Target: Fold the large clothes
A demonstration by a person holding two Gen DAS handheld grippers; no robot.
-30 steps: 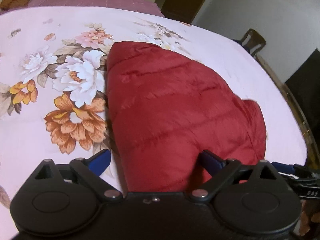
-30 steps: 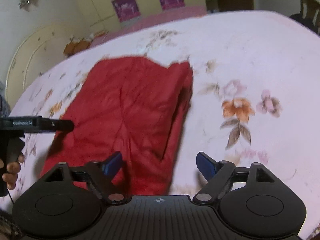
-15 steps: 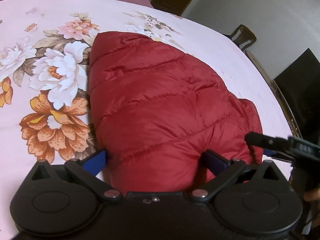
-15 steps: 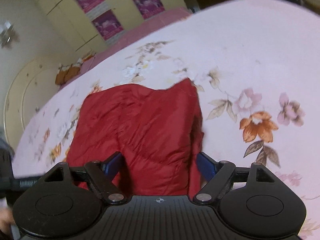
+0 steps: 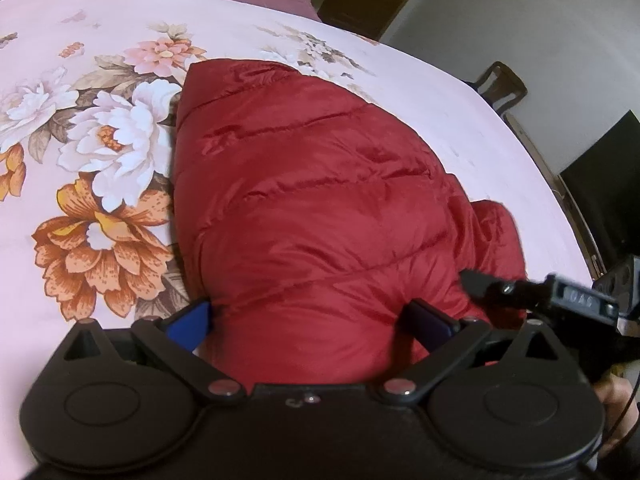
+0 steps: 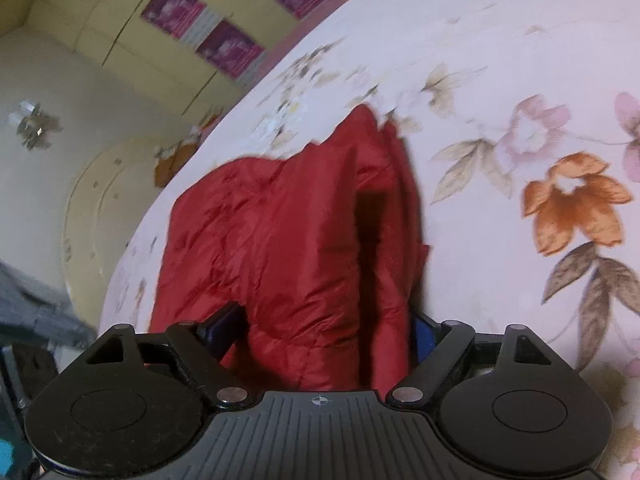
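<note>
A red puffer jacket [image 5: 320, 208] lies folded on a pink floral bedsheet [image 5: 100, 40]. My left gripper [image 5: 310, 320] straddles its near edge. The jaws stand wide and the blue pads [image 5: 192, 320] flank the padded cloth without squeezing it. My right gripper [image 6: 322, 326] is low at the jacket's [image 6: 280, 248] right-hand corner, where a thick fold bulges up between its jaws. Those jaws are closing, but they still look wide. In the left wrist view, one black finger [image 5: 480, 284] of the right gripper reaches over that corner.
The bed's edge curves off to the right, with a wooden chair [image 5: 500, 80] and a black screen [image 5: 608, 192] beyond it. A yellow wardrobe with purple panels [image 6: 224, 40] and a rounded headboard [image 6: 100, 200] stand behind. A hand [image 5: 616, 404] shows at the lower right.
The right gripper has come down and rolled, closing in until the jacket's corner sits between its jaws. Its finger has entered the left wrist view. The left gripper has barely moved.
</note>
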